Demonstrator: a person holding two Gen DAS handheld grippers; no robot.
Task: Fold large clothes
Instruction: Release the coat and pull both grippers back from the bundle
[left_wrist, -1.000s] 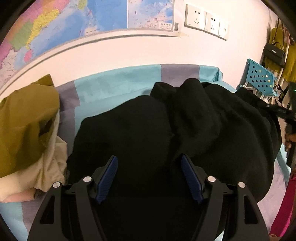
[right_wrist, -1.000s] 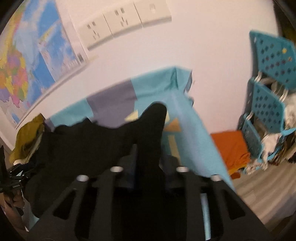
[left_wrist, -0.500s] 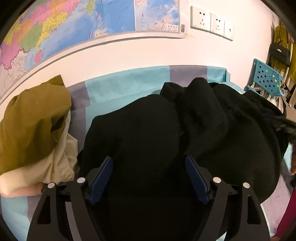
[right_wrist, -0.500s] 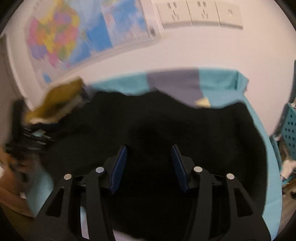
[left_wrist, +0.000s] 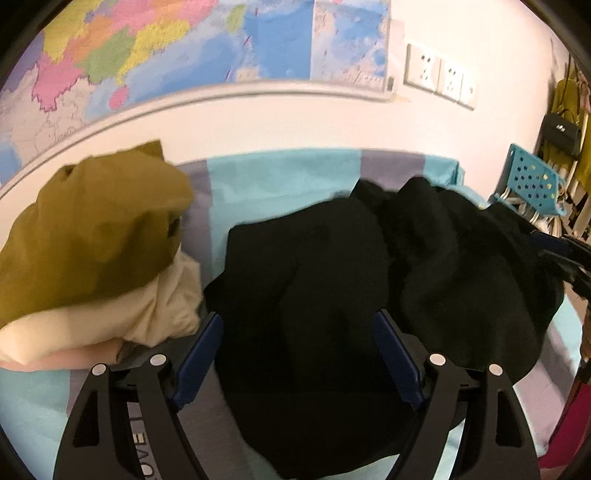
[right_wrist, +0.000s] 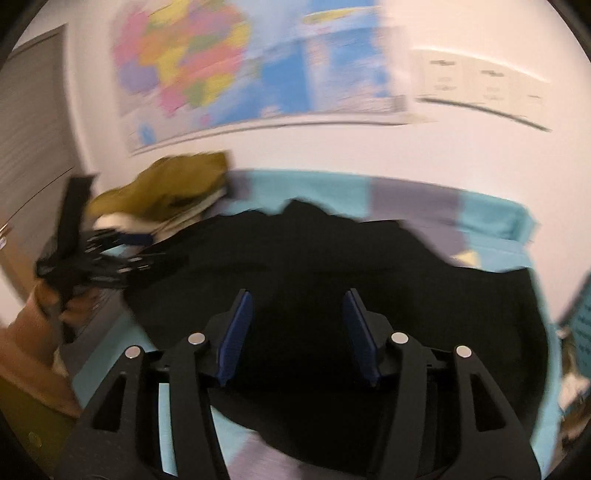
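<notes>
Looking along the left claw (left_wrist: 297, 349), its blue pads (left_wrist: 197, 354) stand wide and released, with the black garment (left_wrist: 332, 280) lying loose beneath and between them, nothing pinched. The garment is bunched on the striped bedsheet (left_wrist: 280, 177), humped toward its right side, with a pile of olive and cream clothes (left_wrist: 92, 251) touching its left edge. To fold well from here, I'd say this claw should find a true edge or corner at the near left, not a handful from the middle, and keep clear of the neighbouring pile.

From the right claw (right_wrist: 297, 332), the picture is smeared, yet the jaws are plainly opening and grip nothing; black cloth lies under the gap. The garment spreads broadly across the bed, its far edge ragged against the sheet, and the left claw (right_wrist: 107, 254) shows at the left, in a hand. The right side probably needs flattening first, then a matching corner hold so both lift evenly.
</notes>
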